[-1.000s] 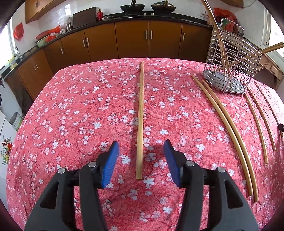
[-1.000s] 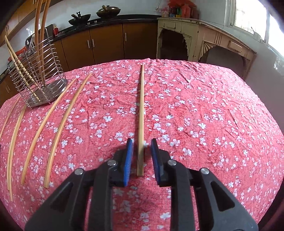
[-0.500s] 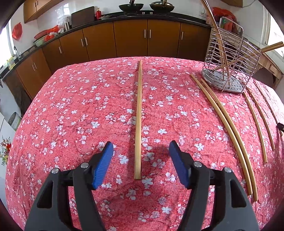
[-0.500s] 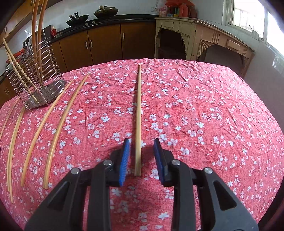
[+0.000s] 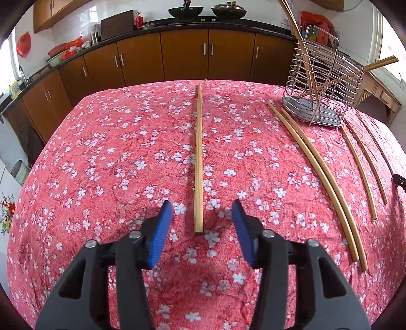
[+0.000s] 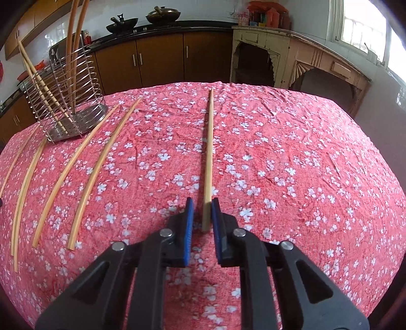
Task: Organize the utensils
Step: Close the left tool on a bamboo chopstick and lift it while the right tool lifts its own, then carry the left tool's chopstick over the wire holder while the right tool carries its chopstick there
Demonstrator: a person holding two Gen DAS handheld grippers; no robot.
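Right hand-held gripper (image 6: 202, 203) closing around chopstick (image 6: 208, 157); open cloth (image 6: 304, 165) beyond.

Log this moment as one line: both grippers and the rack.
left gripper: open over chopstick | right gripper: jaws closing around another chopstick, left pad clear | rack: four chopsticks in

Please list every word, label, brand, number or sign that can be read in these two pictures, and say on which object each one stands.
No text can be read in either view.
Red bottle on the counter: any label is too small to read.
Boxes and packets on the cream sideboard: print too blurred to read.
Chopsticks, wire holder, floral tablecloth: no writing visible.
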